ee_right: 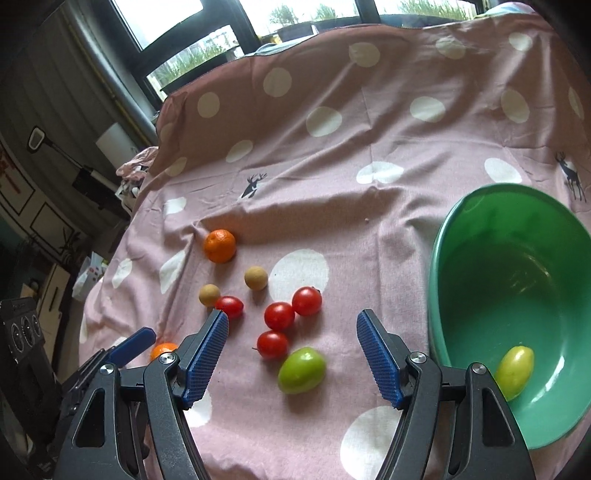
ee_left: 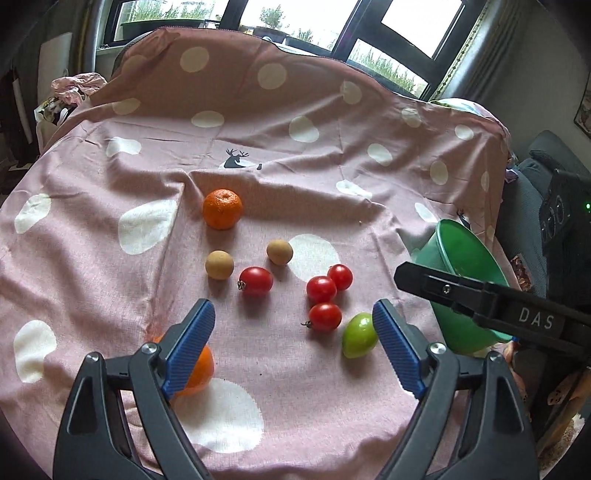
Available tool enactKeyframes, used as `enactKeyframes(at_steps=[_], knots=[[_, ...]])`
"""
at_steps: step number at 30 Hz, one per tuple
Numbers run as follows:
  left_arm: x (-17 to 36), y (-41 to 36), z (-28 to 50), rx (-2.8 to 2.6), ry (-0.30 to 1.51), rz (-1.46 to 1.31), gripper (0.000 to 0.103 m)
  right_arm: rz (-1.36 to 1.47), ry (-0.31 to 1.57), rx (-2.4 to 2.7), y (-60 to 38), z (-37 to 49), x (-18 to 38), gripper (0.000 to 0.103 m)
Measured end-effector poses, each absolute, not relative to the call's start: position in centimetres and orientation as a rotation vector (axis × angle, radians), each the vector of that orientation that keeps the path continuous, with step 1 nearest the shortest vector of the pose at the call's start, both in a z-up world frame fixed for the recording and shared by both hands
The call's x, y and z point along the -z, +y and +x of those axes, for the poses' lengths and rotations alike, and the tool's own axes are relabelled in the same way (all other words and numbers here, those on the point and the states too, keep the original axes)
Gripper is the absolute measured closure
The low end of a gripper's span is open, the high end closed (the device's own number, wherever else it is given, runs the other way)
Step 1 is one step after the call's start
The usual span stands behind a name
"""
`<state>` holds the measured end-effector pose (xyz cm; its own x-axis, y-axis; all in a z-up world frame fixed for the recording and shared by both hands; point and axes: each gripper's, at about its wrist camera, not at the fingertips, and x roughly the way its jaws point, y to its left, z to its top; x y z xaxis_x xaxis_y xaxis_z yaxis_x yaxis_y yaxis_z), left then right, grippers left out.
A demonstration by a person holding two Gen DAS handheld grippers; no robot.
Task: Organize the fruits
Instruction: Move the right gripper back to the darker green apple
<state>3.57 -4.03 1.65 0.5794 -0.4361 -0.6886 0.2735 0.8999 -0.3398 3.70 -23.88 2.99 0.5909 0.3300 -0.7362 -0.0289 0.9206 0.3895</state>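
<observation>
On the pink spotted cloth (ee_left: 110, 288) lie several red tomatoes (ee_left: 321, 290), two brown round fruits (ee_left: 219, 264), a whole orange (ee_left: 222, 208) and a green fruit (ee_left: 359, 335). My left gripper (ee_left: 293, 314) hangs open over them with nothing between its fingers. A second orange (ee_left: 197, 369) shows partly behind its left finger. My right gripper (ee_right: 292, 325) is open too, above the green fruit (ee_right: 301, 370) and the tomatoes (ee_right: 279, 315). A green bowl (ee_right: 436, 258) at the right holds one yellow-green fruit (ee_right: 514, 371).
The right gripper's black finger (ee_left: 480, 299) crosses in front of the bowl (ee_left: 461, 258) in the left wrist view. The cloth rises over a backrest toward windows (ee_left: 295, 22). The cloth's edge drops off at the left (ee_right: 110, 258) beside room clutter.
</observation>
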Motion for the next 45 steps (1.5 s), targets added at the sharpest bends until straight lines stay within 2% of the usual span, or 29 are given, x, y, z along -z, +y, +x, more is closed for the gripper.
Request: enactKeyframes(at_steps=[4,8,10,14,17,18,21,25,32,41,45], knots=[[-1.2,-4.0,3.7,0.423,0.877,-0.230,0.017,0.461,0.942,-0.283,-24.1,3.5,-2.1,0.031],[-0.7,-4.4,3.9,0.449,0.917,-0.257,0.017,0.444,0.954,-0.293,-23.3,3.5,-1.8,0.031],[-0.5,-4.6,3.9,0.473,0.931,-0.274,0.019,0.415,0.964,-0.279,-22.8,3.6,-1.7,0.038],[0.3,-5.6,3.9,0.517,0.972,-0.296,0.032,0.395,0.988,-0.246,-22.6,3.8,-1.2,0.053],[1.0,-6.3,3.9,0.530,1.003,-0.303,0.044,0.398,1.036,-0.234,-22.7,4.2,-0.1,0.058],[1.2,-6.5,3.9,0.538,1.013,-0.300,0.049,0.399,1.050,-0.223,-22.7,4.3,0.3,0.059],[1.7,-7.4,3.6,0.567,1.027,-0.286,0.053,0.382,1.070,-0.199,-22.6,4.6,1.1,0.059],[2.1,-8.5,3.3,0.616,1.034,-0.283,0.054,0.358,1.068,-0.171,-22.6,4.8,1.4,0.059],[3.3,-9.7,3.7,0.633,1.068,-0.272,0.063,0.414,1.098,-0.200,-22.9,5.2,2.5,0.060],[4.1,-9.9,4.3,0.625,1.088,-0.276,0.064,0.433,1.128,-0.217,-22.5,5.3,3.2,0.060],[4.2,-10.1,4.3,0.614,1.084,-0.262,0.072,0.442,1.135,-0.230,-22.3,5.3,3.4,0.063]])
